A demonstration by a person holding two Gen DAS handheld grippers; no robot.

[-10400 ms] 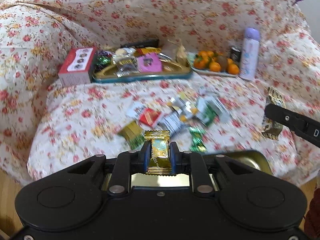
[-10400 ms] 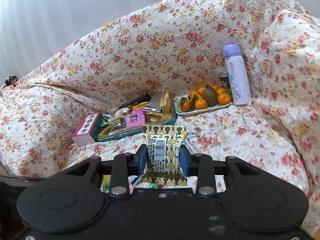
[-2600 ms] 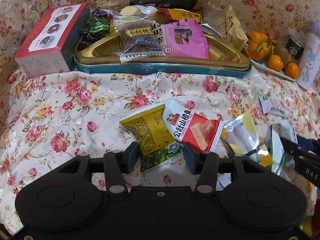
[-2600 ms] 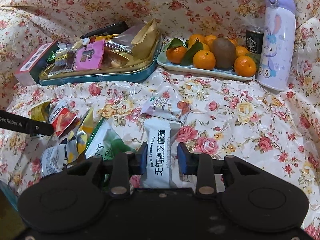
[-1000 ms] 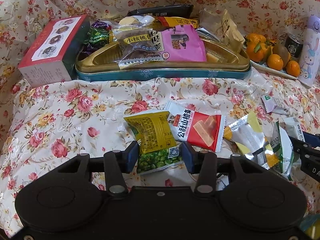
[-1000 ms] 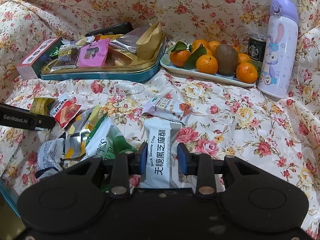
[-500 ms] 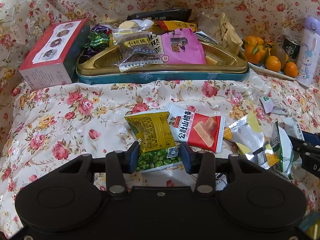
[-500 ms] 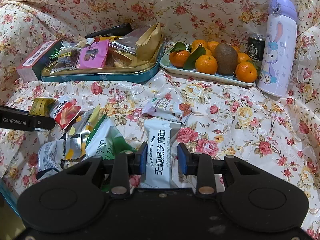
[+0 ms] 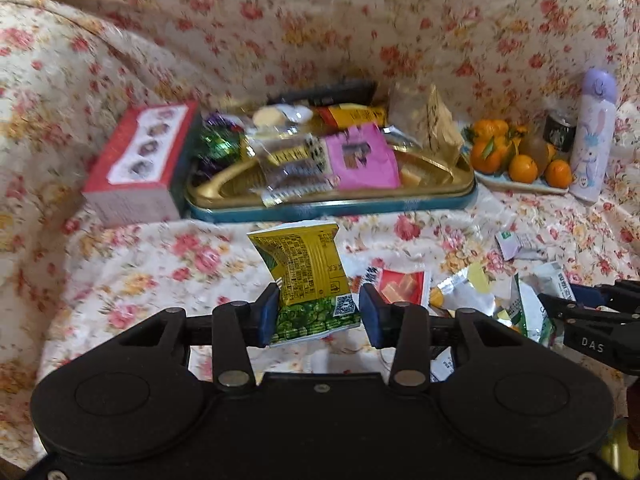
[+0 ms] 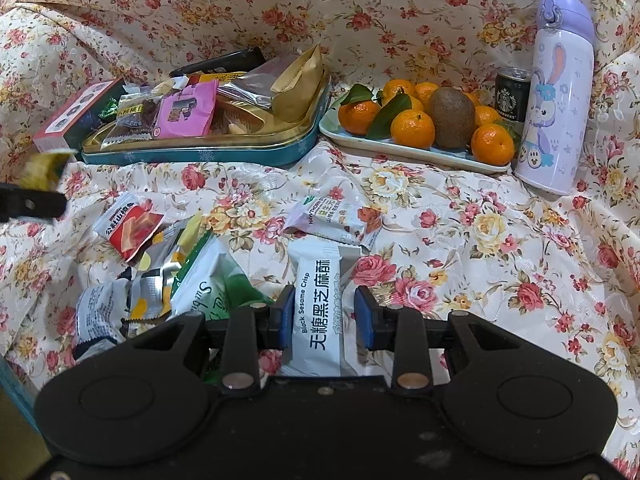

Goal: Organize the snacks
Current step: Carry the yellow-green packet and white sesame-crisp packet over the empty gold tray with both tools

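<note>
The left gripper (image 9: pixel 318 314) holds a yellow and green snack packet (image 9: pixel 308 280) between its jaws; the blue pads press on the lower green part from both sides, and the jaws have just been closing a little on it; the packet stands upright and is lifted clear of the floral cloth (image 9: pixel 160 256). The left view is blurred, so small print cannot be read.

The right gripper (image 10: pixel 323 317) has its jaws narrowly apart around a white black sesame crisp bar (image 10: pixel 320 304); the bar lies lengthwise between the pads, on the cloth; there seems to be a small gap on each side, but I cannot tell for sure if the pads press it.

Near the bar, to the left, loose snacks lie in a pile: a red packet (image 10: pixel 132 228), a silver and yellow wrapper (image 10: pixel 160 272) and a green and white packet (image 10: pixel 208 284); a small white hawthorn packet (image 10: pixel 336 216) lies just behind the bar.

At the back, a gold tin tray (image 10: pixel 208 148) with a teal wall already carries several snacks, among them a pink packet (image 10: pixel 184 110); a red box (image 9: pixel 136 160) stands just beside its left end. To the right of the tray there is a plate of oranges (image 10: pixel 412 128), then a dark can (image 10: pixel 512 94) and a lilac bottle (image 10: pixel 558 92), standing upright.
</note>
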